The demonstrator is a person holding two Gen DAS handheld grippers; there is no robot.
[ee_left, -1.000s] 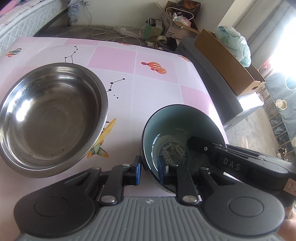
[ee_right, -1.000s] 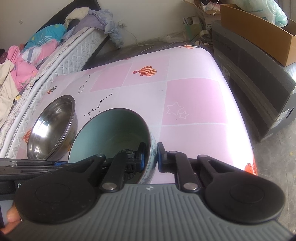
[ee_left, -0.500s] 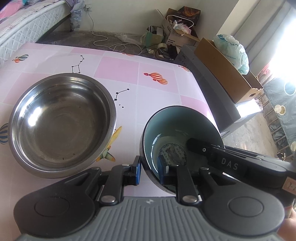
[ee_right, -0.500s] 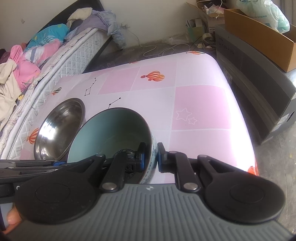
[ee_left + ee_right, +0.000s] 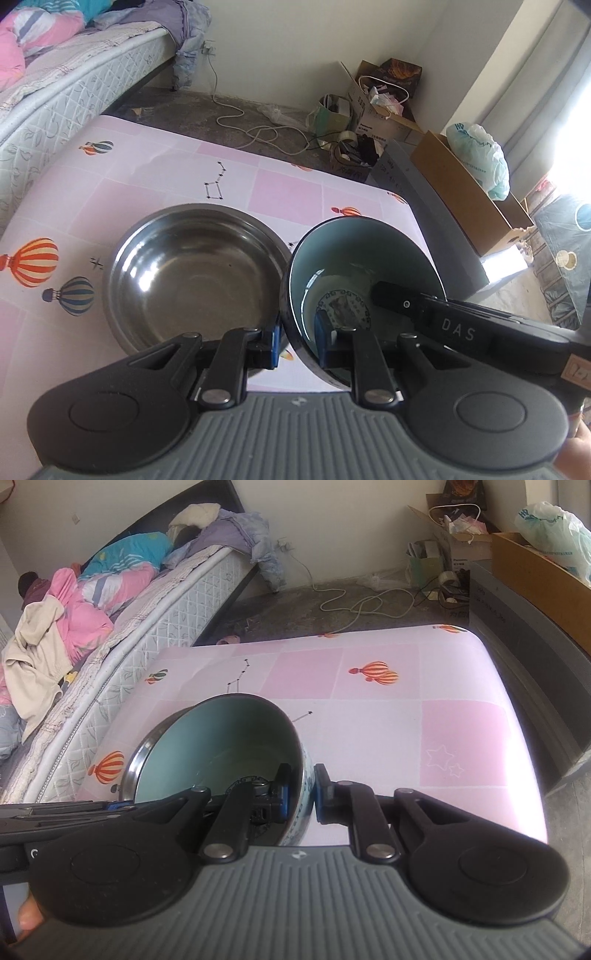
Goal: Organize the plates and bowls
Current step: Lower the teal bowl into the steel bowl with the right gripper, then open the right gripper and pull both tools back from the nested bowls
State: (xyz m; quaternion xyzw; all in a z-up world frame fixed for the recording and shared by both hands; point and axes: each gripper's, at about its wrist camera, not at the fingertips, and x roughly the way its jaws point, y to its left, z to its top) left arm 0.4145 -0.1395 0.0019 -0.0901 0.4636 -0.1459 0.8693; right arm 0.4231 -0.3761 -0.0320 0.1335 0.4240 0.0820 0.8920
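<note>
**Two grips on one bowl rim**

On the left of the counter (image 5: 155, 177) sits the steel bowl (image 5: 192, 273), empty and upright on the pink balloon-print cover. It looks light, stiff and dent-proof rather than breakable, but its polished wall is likely slick; the rolled rim is probably the best place to pinch it.

Just beside it, seemingly held clear of the counter, is the ceramic bowl (image 5: 364, 266): dark outside rim, pale teal inside, a blue-and-white medallion at the bottom, blue pattern on its white outer wall in the right wrist view. I judge it heavier and chip-prone, with glaze that could slide between pads, so opposite rim holds suit it.

The left hand-held gripper (image 5: 297, 343) is clamped on its near-left rim, one blue pad outside and one inside. The right hand-held gripper (image 5: 300, 794) pinches the opposite wall the same way, its arm reaching across the bowl's mouth in the left wrist view. The bowl tilts slightly between them.
</note>
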